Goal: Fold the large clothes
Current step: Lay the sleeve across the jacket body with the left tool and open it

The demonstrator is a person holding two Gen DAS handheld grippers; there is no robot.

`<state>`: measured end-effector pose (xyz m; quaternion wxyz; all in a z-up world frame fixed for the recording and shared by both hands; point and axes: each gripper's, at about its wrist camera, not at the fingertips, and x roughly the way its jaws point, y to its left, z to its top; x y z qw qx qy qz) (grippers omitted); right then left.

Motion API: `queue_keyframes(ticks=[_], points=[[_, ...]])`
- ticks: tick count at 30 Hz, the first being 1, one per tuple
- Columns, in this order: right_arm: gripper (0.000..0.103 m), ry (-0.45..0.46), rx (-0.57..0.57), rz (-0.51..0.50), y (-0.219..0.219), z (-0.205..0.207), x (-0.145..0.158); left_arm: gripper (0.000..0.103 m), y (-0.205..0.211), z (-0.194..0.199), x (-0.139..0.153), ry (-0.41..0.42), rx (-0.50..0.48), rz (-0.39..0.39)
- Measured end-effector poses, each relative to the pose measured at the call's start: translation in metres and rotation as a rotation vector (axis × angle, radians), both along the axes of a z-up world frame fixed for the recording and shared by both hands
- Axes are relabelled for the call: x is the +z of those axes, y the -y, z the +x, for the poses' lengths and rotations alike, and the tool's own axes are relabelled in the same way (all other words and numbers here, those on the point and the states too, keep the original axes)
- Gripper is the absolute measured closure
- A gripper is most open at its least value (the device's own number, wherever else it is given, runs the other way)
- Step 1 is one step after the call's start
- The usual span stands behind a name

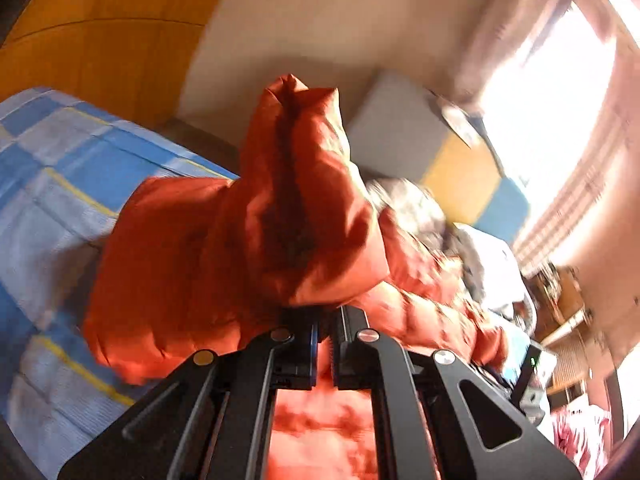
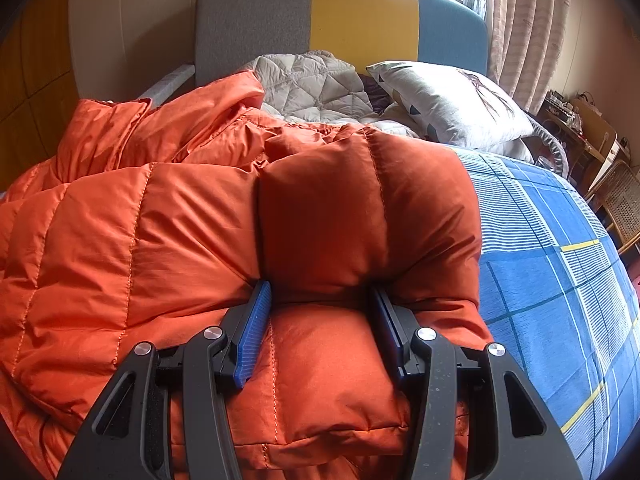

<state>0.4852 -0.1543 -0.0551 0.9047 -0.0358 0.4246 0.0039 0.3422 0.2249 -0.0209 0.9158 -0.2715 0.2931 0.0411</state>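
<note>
An orange quilted puffer jacket point(image 2: 160, 216) lies on a bed with a blue plaid sheet point(image 2: 560, 288). My left gripper point(image 1: 327, 316) is shut on a bunch of the jacket's fabric point(image 1: 296, 200), which stands up above the fingers; that view is blurred. My right gripper point(image 2: 320, 312) has its jaws set wide around a thick folded edge of the jacket, and the blue pads point(image 2: 254, 332) press into the padding on both sides.
A white pillow point(image 2: 448, 104) and a grey quilted blanket point(image 2: 312, 80) lie at the head of the bed. A grey, yellow and blue headboard point(image 2: 340, 16) stands behind. Curtains point(image 2: 528, 20) hang by a window. A wicker chair point(image 2: 620, 204) and cluttered furniture stand on the right.
</note>
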Motion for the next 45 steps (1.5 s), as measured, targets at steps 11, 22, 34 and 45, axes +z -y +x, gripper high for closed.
queue_keyframes(ticks=[11,22,34,45], points=[[0.053,-0.002,0.0,0.007,0.0,0.002,-0.001,0.094,0.1,0.027,-0.03,-0.068,-0.234,0.021],[0.053,-0.003,-0.001,-0.001,-0.001,0.004,-0.002,0.047,0.109,-0.001,-0.04,-0.066,-0.281,0.02],[0.053,-0.005,-0.003,-0.018,-0.006,0.002,-0.003,0.047,0.091,-0.036,-0.049,-0.088,-0.229,0.044],[0.053,-0.007,-0.003,-0.013,-0.006,0.0,0.0,0.043,0.098,-0.029,-0.049,-0.108,-0.246,0.087]])
